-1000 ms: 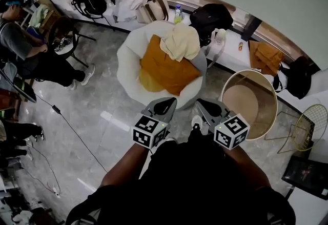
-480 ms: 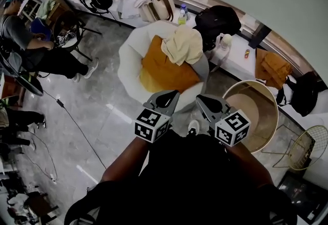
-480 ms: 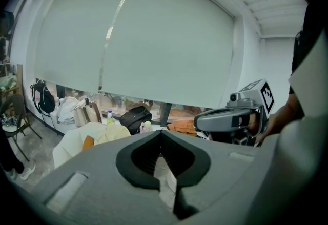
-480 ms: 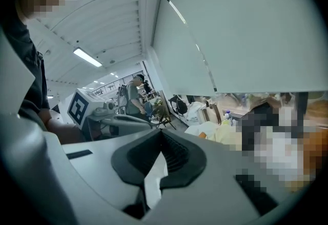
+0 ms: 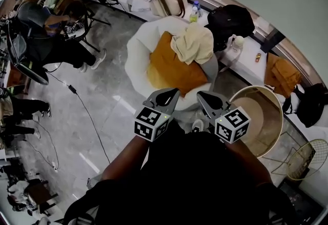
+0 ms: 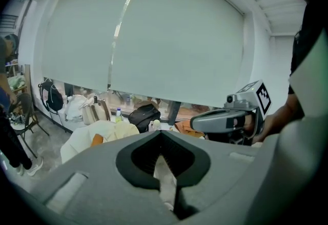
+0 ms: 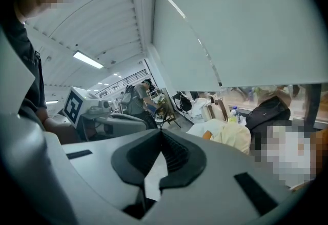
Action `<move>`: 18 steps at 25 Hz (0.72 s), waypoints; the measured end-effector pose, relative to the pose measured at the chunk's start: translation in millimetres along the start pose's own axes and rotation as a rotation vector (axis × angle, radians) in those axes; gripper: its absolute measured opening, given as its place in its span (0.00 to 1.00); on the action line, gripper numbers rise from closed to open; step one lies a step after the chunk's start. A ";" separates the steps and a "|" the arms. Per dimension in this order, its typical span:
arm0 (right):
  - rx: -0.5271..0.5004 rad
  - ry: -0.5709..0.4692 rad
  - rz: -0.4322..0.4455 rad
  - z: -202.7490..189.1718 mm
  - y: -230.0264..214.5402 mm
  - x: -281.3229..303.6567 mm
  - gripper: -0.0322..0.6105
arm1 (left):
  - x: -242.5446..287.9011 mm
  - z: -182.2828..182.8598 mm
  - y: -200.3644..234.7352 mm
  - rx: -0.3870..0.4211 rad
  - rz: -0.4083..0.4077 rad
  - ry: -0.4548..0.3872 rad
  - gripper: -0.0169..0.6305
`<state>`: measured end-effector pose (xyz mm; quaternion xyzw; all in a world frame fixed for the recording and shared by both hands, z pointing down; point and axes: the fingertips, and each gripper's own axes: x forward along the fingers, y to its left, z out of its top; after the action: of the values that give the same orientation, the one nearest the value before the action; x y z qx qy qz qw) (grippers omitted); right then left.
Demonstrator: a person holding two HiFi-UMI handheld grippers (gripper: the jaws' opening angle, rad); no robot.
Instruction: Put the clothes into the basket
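Left claw (image 5: pixel 165 97) and right claw (image 5: pixel 208 101) both closed; cream garment (image 5: pixel 195 43) on chair (image 5: pixel 134 60); basket (image 5: pixel 259 124) nearby

Shared office workspace — seated person (image 5: pixel 41 19), floor cable (image 5: pixel 86 115), bags (image 5: pixel 169 2)

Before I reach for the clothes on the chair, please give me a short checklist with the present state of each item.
1. Left gripper empty: ok.
2. Right gripper empty: ok.
3. Jaws open for a grasp: not ok, both shut.
4. Cream garment lying uncovered on the orange cloth in the white chair: ok.
5. Basket has room: ok, visible part empty.
6. Grippers at the clothes: not ok, both short of the chair.
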<state>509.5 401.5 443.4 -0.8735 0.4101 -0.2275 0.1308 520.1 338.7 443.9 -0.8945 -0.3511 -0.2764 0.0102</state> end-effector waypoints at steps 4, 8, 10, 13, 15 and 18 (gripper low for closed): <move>-0.009 0.010 -0.025 7.5 -3.2 23.8 0.07 | 4.0 2.9 25.1 -0.004 -0.026 0.008 0.02; 0.016 0.003 -0.083 20.8 -11.6 55.4 0.07 | 7.7 11.2 55.8 0.016 -0.072 0.025 0.02; 0.017 -0.001 -0.101 28.6 -7.5 71.5 0.07 | 2.8 16.3 74.5 0.019 -0.084 0.027 0.02; 0.022 -0.014 -0.130 37.9 -3.3 97.0 0.07 | -3.5 23.9 105.0 0.025 -0.099 0.018 0.02; 0.027 -0.023 -0.149 40.0 -0.9 113.9 0.07 | -6.0 24.0 122.9 0.047 -0.117 0.017 0.02; 0.040 -0.027 -0.183 39.2 1.0 134.1 0.07 | -8.1 18.1 143.2 0.064 -0.148 0.024 0.02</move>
<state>603.8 298.5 448.1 -0.9074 0.3224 -0.2347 0.1325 614.7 229.6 449.7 -0.8619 -0.4249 -0.2758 0.0227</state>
